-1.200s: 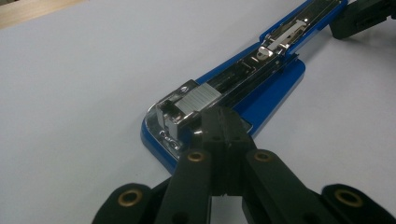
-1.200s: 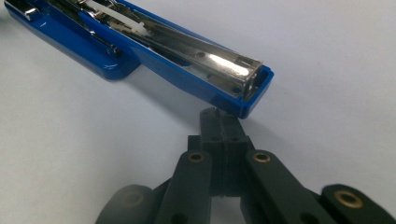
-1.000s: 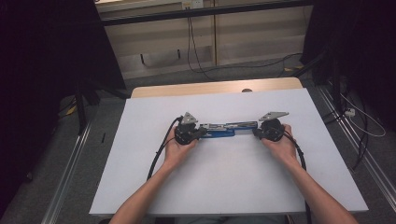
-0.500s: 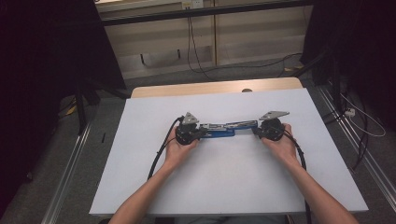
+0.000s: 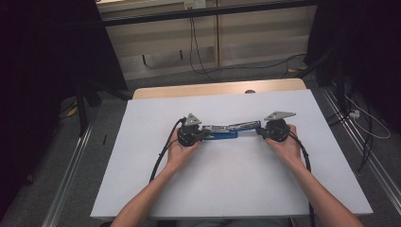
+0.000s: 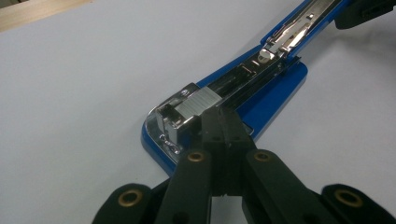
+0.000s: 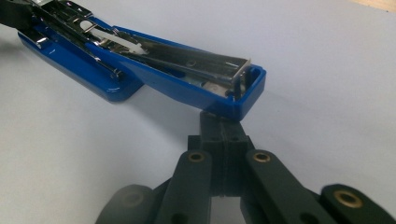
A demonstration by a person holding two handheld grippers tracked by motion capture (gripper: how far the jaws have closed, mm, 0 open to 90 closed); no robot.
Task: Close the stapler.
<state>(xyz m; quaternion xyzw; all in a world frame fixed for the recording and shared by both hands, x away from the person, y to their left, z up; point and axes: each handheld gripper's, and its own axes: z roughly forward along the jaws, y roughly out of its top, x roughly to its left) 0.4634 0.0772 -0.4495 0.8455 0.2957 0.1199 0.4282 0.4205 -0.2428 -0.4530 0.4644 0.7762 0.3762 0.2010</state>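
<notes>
The blue stapler (image 5: 222,131) lies opened flat near the middle of the white table (image 5: 142,189), between the two hands. Its base (image 6: 275,93) rests on the sheet, the silver staple channel (image 6: 196,105) sits exposed on top of it, and the blue top cover (image 7: 187,88) is swung out the other way so the whole thing stretches in one long line. No row of staples can be made out in the channel, so it looks as though opening is done and whatever loading or closing belongs to the job is yet to come; that is a judgement from how it lies.

The left claw (image 6: 223,122) has its jaws pressed together with nothing between them, and the tips rest against the silver front end of the channel, right at the nose of the base. The right claw (image 7: 222,122) is likewise closed on nothing; its tips sit under or against the far end of the cover, which seems slightly raised off the sheet there, though whether they truly bear its weight cannot be told. Black cables (image 5: 163,156) trail back from both claws along the forearms.
</notes>
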